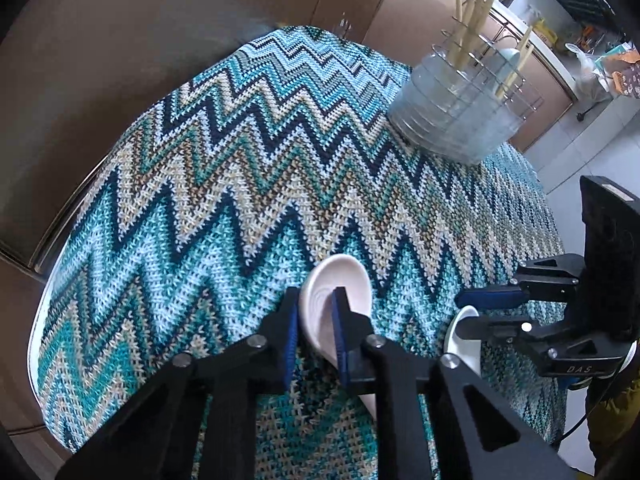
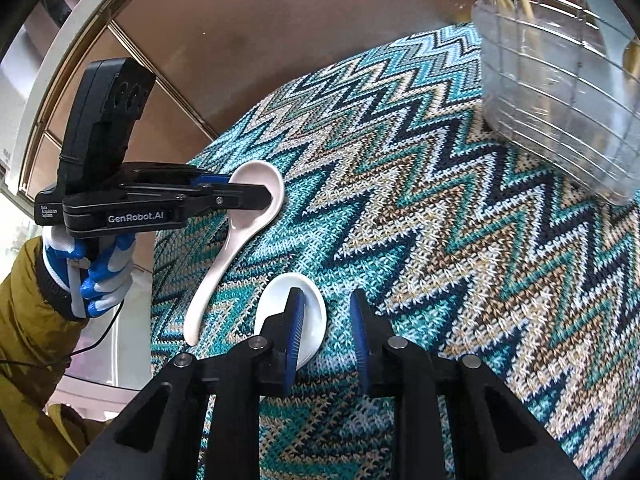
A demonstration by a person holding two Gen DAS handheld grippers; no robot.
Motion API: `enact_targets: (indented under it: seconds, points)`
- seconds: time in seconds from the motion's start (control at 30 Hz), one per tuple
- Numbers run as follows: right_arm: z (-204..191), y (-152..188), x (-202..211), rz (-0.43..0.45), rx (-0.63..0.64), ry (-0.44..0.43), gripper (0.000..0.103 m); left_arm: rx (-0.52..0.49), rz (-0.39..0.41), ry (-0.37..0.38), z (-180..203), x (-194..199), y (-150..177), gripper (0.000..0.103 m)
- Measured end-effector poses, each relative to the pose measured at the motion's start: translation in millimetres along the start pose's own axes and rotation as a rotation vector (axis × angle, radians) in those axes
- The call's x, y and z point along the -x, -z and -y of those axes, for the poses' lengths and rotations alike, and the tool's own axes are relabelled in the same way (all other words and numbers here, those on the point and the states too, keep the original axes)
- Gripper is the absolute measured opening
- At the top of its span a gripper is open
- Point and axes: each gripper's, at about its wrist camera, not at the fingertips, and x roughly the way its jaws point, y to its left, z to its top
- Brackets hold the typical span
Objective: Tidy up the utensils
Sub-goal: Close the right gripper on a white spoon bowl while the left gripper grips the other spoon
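A pale pink ceramic spoon point(image 1: 344, 280) lies on the zigzag cloth. My left gripper point(image 1: 317, 294) is shut on its bowl wall, one pad outside the rim and one inside. The right wrist view shows the same grip, with the left gripper point(image 2: 248, 186) at the bowl and the pink spoon's handle point(image 2: 224, 264) trailing toward the table edge. A white spoon point(image 2: 314, 316) lies close by. My right gripper point(image 2: 326, 294) stands open over it: one pad is above the bowl, the other on the cloth clear of the rim. The left wrist view shows the right gripper point(image 1: 460, 314) at the white spoon point(image 1: 464, 340).
A wire utensil holder point(image 1: 460, 112) with a clear liner stands at the far side of the cloth point(image 1: 240, 180), with chopsticks point(image 1: 476, 12) upright in it; it is also at the upper right point(image 2: 560, 92). A gloved hand point(image 2: 100, 276) holds the left gripper. Brown cabinets lie beyond the table edge.
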Motion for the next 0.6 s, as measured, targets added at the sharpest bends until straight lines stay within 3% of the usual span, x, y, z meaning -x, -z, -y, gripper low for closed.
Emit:
enact_targets:
  seconds: [0.3,0.6]
  points:
    - [-8.6,-6.6,-9.1,-0.019,0.073,-0.013,0.008,-0.050,0.013,-0.053,12.6,-1.7,-1.8,0.011]
    - [-14.4,4.5,7.7,0.036,0.087,0.025,0.005,-0.056,0.047,-0.066,21.6,4.9,2.0,0.009]
